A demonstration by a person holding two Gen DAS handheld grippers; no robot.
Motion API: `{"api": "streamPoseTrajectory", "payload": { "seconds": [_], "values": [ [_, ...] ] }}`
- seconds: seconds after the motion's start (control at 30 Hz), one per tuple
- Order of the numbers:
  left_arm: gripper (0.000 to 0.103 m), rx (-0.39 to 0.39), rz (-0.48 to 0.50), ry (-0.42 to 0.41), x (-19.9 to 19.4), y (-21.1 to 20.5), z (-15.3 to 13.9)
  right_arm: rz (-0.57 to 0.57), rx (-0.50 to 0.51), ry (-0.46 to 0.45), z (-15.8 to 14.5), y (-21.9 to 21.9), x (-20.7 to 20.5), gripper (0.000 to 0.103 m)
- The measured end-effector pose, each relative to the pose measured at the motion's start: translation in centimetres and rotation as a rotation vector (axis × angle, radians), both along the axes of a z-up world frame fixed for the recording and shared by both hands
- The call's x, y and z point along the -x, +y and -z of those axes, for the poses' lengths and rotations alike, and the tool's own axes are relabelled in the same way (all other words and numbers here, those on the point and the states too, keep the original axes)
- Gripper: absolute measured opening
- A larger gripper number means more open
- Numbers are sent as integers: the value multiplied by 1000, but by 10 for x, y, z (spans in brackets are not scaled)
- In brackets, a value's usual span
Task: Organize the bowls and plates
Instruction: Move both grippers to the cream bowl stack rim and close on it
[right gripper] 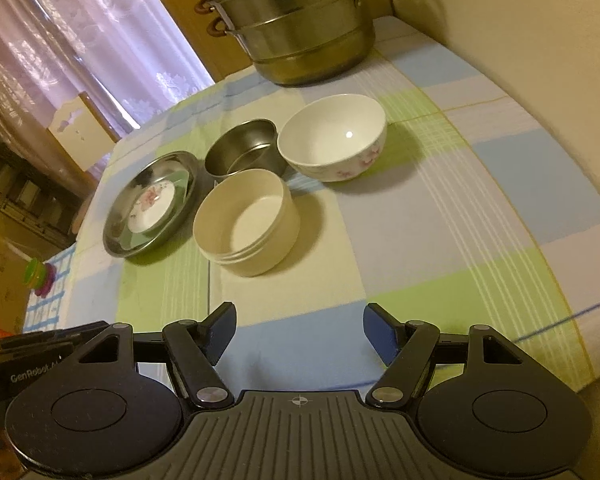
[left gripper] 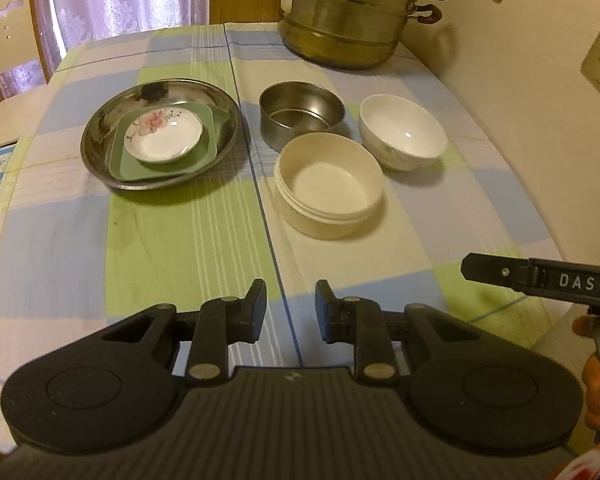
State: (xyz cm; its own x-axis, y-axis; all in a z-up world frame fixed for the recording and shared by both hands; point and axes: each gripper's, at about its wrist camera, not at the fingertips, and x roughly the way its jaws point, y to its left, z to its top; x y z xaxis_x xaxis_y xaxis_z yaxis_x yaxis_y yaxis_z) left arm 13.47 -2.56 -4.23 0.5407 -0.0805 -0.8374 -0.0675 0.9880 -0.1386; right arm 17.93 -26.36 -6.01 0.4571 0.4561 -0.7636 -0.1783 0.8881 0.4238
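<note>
At frame centre-left, a steel plate (left gripper: 100, 136) holds a green square dish (left gripper: 204, 160) and a floral saucer (left gripper: 164, 136). To the right a steel bowl (left gripper: 300, 116), a cream bowl (left gripper: 328, 192) and a white bowl (left gripper: 402, 132) stand upright, close together.

On the table (left gripper: 180, 240), a saucer (left gripper: 163, 139) sits on a square plate (left gripper: 204, 152) inside a metal dish (left gripper: 100, 132); right of it cluster three bowls, with a steamer pot (left gripper: 348, 28) behind.

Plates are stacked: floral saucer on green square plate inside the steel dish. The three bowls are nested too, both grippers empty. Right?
Not the bowls. The steel bowl, cream bowl and white floral bowl stand side by side on the tablecloth, as the left wrist view shows. The rest holds.
</note>
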Motion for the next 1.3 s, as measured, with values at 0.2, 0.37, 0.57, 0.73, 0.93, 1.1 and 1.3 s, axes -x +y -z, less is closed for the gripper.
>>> {"api": "streamPoseTrajectory", "payload": {
  "seconds": [0.2, 0.37, 0.57, 0.73, 0.93, 1.1, 1.3],
  "values": [
    [23, 30, 18, -1, -31, 13, 12, 8, 42, -4, 8, 12, -23, 71],
    [23, 51, 36, -8, -54, 18, 21, 4, 64, -29, 12, 26, -40, 70],
    [23, 62, 47, -13, -83, 22, 31, -20, 82, -45, 21, 44, -60, 57],
    [23, 60, 43, -8, -109, 24, 40, -34, 106, -46, 32, 60, -79, 48],
    [23, 65, 51, 16, -129, 24, 51, -27, 112, -30, 42, 67, -94, 43],
    [23, 63, 60, 38, -139, 22, 62, -26, 116, -19, 50, 72, -104, 39],
    [23, 65, 71, 59, -146, 22, 71, -32, 121, -4, 57, 77, -110, 34]
  ]
}}
